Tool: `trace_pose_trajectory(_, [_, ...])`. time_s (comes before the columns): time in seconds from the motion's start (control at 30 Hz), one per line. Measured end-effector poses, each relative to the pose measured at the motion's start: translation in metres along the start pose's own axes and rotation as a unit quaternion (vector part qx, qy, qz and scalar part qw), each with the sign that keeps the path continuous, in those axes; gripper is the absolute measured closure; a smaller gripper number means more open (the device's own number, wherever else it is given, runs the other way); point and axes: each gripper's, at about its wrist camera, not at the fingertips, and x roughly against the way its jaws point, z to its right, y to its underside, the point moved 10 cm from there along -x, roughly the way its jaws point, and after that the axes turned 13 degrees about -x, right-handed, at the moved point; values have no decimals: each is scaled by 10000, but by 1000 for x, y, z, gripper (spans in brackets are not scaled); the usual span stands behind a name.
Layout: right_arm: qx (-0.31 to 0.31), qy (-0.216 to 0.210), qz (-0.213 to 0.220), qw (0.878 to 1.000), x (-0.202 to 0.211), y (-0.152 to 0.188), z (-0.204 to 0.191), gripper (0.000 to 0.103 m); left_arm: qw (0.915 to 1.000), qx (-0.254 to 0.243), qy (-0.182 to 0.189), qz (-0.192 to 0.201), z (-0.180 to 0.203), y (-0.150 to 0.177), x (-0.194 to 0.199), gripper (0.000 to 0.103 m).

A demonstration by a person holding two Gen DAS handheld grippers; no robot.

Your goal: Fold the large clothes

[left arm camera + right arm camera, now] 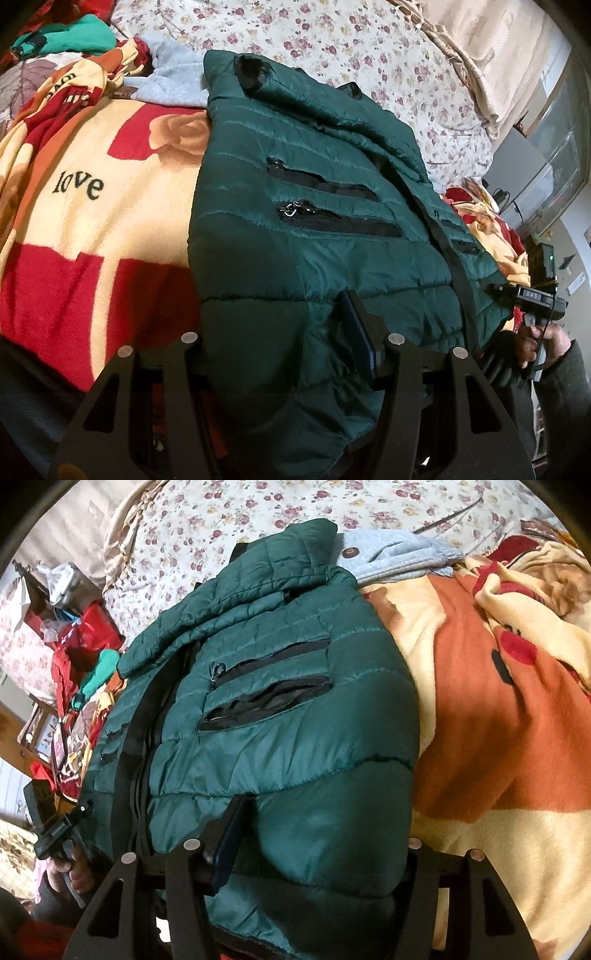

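Observation:
A dark green quilted puffer jacket [314, 229] lies front up on the bed, with black zip pockets and a black front zip; it also shows in the right wrist view [280, 716]. My left gripper [280, 328] has its jaws set wide around the jacket's near left hem corner, with thick fabric bunched between them. Only its right finger [360, 332] shows; the left one is under the cloth. My right gripper [325, 823] stands the same way at the near right hem corner, fabric filling the gap beside its left finger [231, 834].
A cream, red and orange "love" blanket [92, 206] covers the bed under the jacket. A light blue-grey garment [391, 554] lies beyond the collar on the floral sheet [332, 40]. The other hand-held gripper [539, 299] shows at the right. Clutter [74, 635] stands beside the bed.

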Motion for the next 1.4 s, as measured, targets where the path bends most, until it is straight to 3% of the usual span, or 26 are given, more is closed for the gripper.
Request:
trace_pose_trajectory(0.7, [89, 162, -120, 9998, -4, 1, -2, 39, 10000, -37, -11, -44, 0, 3, -2, 47])
trace_pose_trajectory(0.8, [163, 191, -45, 9997, -3, 1, -4, 40, 9999, -69, -83, -35, -1, 3, -2, 54])
trace_pose_trajectory(0.87, [305, 184, 85, 9993, 1, 2, -8, 54, 9998, -60, -177, 3, -5, 2, 2, 76])
trace_pose_trajectory(0.97, [452, 17, 334, 9984, 13, 0, -17, 76, 9996, -75, -222, 157, -7, -4, 12, 87])
trace_pose_trajectory(1.07, [690, -284, 591, 9955, 28, 1, -32, 82, 9990, -90, -250, 364, -10, -12, 25, 89])
trace_pose_trajectory(1.27, [1105, -592, 1130, 9857, 57, 5, -56, 86, 9966, -11, -330, 761, -16, -32, 57, 91])
trace_pose_trajectory(1.4, [947, -600, 1532, 9818, 74, -2, -54, 86, 9955, -159, -643, 681, -11, -44, 66, 91])
